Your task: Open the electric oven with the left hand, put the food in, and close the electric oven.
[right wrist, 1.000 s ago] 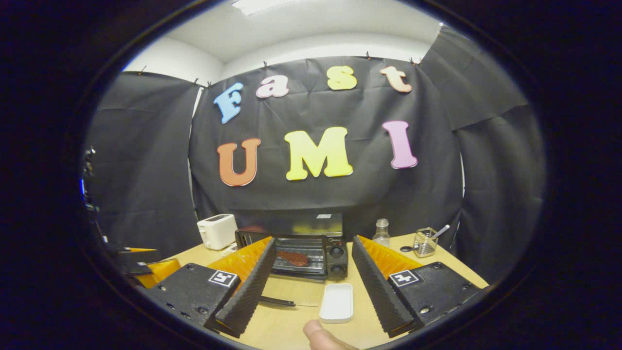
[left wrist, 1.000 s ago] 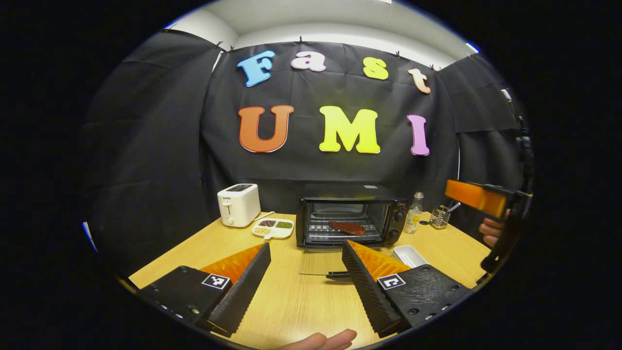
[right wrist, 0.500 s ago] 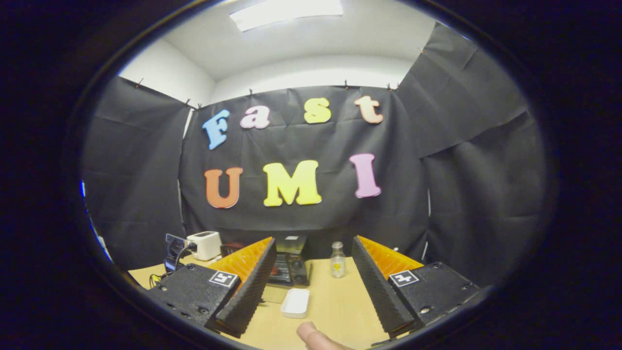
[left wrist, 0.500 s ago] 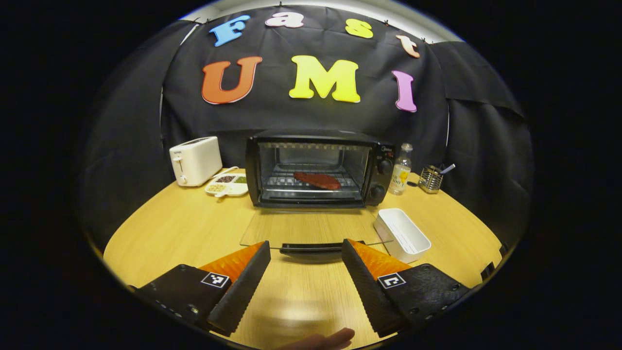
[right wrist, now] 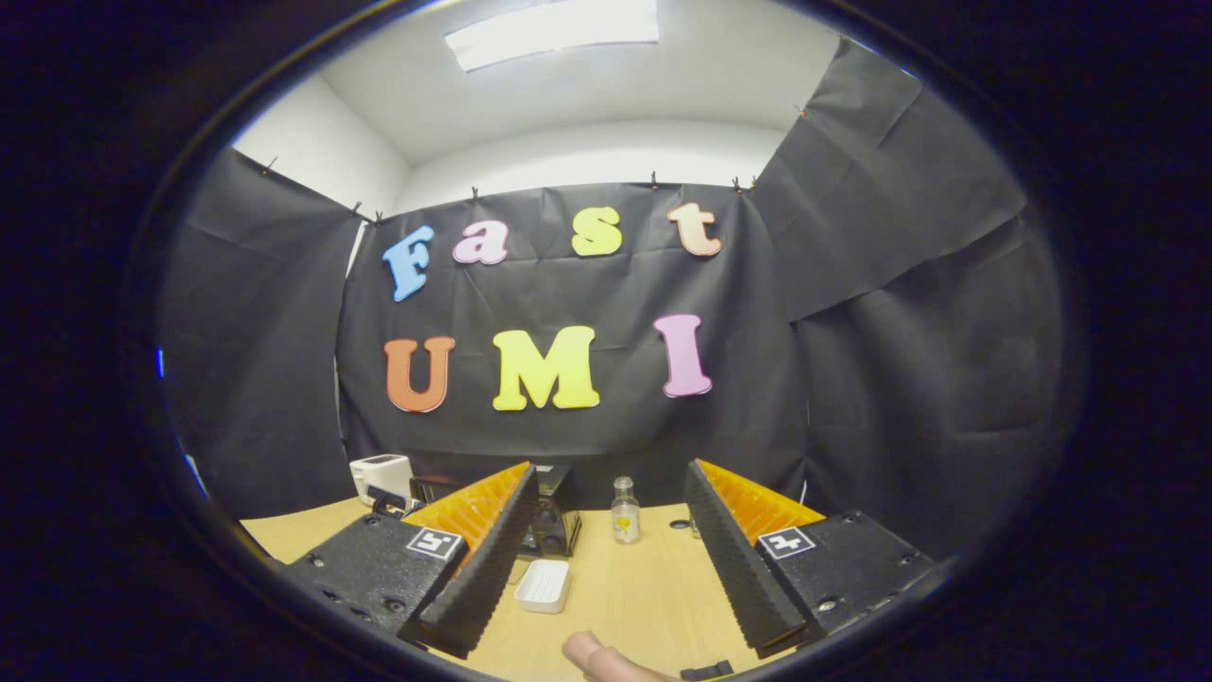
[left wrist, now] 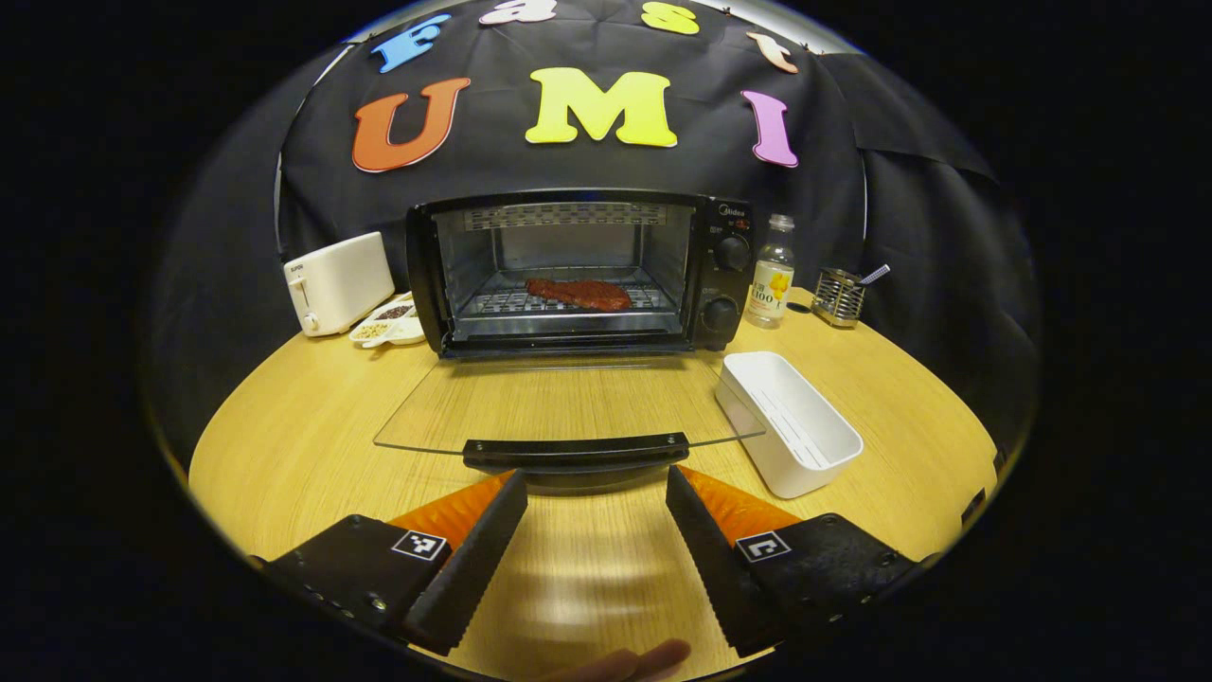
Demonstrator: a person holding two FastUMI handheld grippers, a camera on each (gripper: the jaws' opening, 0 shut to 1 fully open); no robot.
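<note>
straight ahead of the left gripper (left wrist: 592,488), in the left gripper view, the electric oven (left wrist: 578,275) stands on the table (left wrist: 303,417) with its glass door (left wrist: 568,407) folded all the way down, lying flat toward the gripper. the door's dark handle (left wrist: 576,452) sits just beyond the fingertips, between the two of them, and the fingers (left wrist: 478,549) stand wide apart with nothing held; whether they touch the handle cannot be told. beyond the door, the food (left wrist: 579,293), a reddish-brown slab, lies on the wire rack inside the oven's cavity, near the middle. two knobs (left wrist: 727,282) sit on the oven's panel to the right of the opening.

to the right of the gripper and just beside the door's edge rests a white tray (left wrist: 791,423), empty. farther off on that side a small bottle (left wrist: 773,271) stands next to the oven, and a wire holder (left wrist: 839,296) beyond it. to the left of the oven are a white toaster (left wrist: 336,281) and a divided dish (left wrist: 388,325) of small bits.

in the right gripper view, the right gripper (right wrist: 611,549) is held high and well back from the table, its fingers spread and empty. past its left finger (right wrist: 483,559) part of the oven (right wrist: 551,521) shows, with the white tray (right wrist: 543,585) in front of it, the bottle (right wrist: 624,510) between the fingers, and the toaster (right wrist: 381,474) far to the left. a fingertip of the holding hand (right wrist: 601,658) peeks in at the bottom edge.
</note>
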